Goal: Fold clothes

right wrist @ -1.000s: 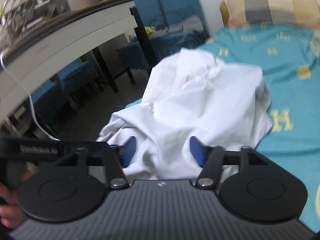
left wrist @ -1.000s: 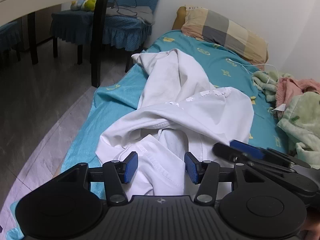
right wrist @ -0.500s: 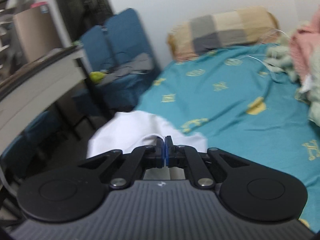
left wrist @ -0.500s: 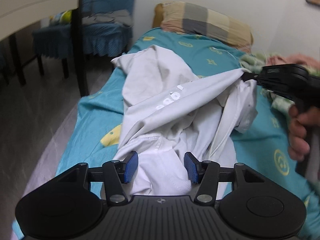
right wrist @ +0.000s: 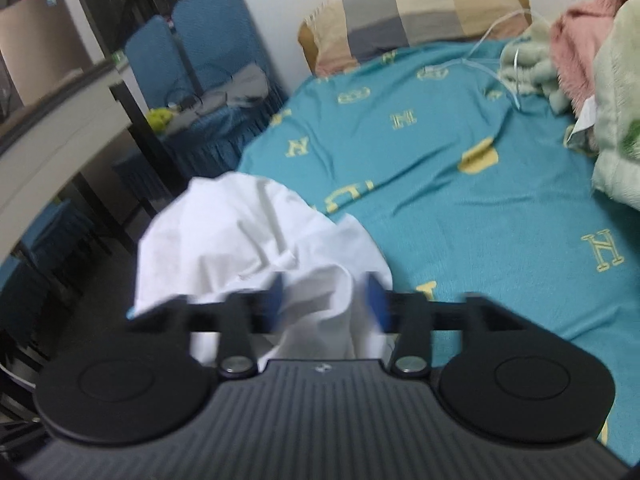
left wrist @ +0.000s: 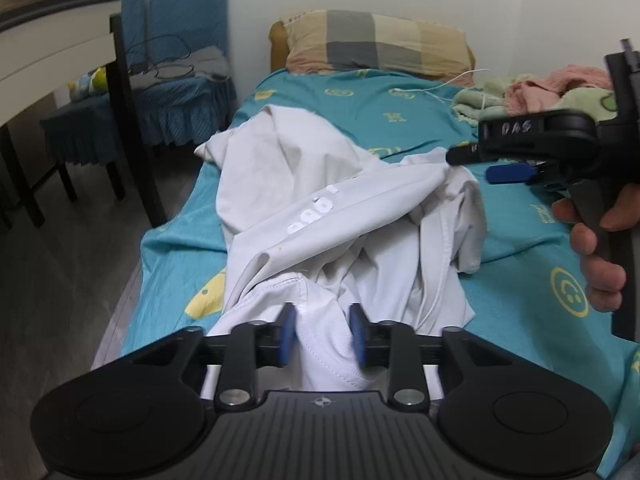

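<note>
Both tools gape; right tool point(right wrist: 326, 300) released shirt point(left wrist: 320, 216).

A teal bedsheet point(left wrist: 420, 120) covers the bed. A plaid pillow point(left wrist: 376, 40) lies at the far end, blankets point(left wrist: 560, 92) far right, blue chairs point(left wrist: 180, 40) and a table point(left wrist: 52, 44) left.

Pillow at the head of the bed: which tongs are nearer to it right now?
Right. The right tongs are partway up the bed, toward the pillow. The left tongs sit at the near end, straddling the white shirt.
</note>
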A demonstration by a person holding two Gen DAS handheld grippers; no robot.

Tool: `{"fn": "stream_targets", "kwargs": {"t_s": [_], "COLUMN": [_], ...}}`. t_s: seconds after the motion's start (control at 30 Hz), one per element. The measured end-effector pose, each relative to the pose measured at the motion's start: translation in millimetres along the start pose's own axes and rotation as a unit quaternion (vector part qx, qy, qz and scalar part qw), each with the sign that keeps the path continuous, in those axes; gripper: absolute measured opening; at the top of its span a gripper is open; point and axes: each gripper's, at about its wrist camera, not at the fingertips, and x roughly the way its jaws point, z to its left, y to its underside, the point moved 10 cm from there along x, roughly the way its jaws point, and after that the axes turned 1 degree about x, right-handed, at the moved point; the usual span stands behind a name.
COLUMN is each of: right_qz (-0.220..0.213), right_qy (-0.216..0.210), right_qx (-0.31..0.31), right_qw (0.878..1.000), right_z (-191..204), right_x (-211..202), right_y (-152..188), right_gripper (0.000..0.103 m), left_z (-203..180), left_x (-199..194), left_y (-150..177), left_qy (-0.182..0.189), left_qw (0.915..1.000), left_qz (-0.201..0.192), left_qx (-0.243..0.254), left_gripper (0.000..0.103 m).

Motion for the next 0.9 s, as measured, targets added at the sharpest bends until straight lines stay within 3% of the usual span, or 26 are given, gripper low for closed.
{"fn": "stream_targets", "kwargs": {"t_s": [0.03,0.13,0.27,0.4,0.53,0.73,0.9], "right_qz": [-0.008,-0.019,-0.020,-0.017,-0.010,0.053,0.046], "right_qy": [-0.002,-0.013,-0.044,-0.091,-0.126,-0.072,-0.062], "right_qx": [0.003,0.021,0.048,0.038,-0.021,-0.136,-0.191], "right_qw": [1.000,1.000,0.998,0.995,0.992,0.987,0.978], "right_z": [0.8,-0.4,-0.7,11.7,34.1,45.6,58.0], "right_x": [-7.0,-23.4,-39.5,-52.4,-59.5,-30.7,-16.3], "right_y": [-1.3,-3.1,1.5,8.1,15.4,46.3,53.1], "right_gripper": [0.064,0.064,0.064,0.064,0.054,0.053,0.052], "left_z": [-0.7,-1.7,-1.3,-7.4,-11.1,-0.4,6.7], "left_x": [-1.5,-13.6,-50.9,-102.3,-113.7,-107.2,-112.8], "left_y": [-0.4,-7.8,-25.3,-37.1,-38.4,-37.3,-43.1], "left_qy": [0.002,0.006,0.045,0.100,0.138,0.167,0.201], "left_qw": [1.0000,0.9994,0.9947,0.9828,0.9768,0.9708,0.9581], "left_qz": [-0.004,-0.032,-0.090,-0.154,-0.161,-0.151,-0.168], "left_qx": [0.001,0.004,-0.020,-0.020,-0.029,-0.081,-0.116], "left_gripper": [0.011,0.007,0.006,0.006,0.006,0.006,0.006]}}
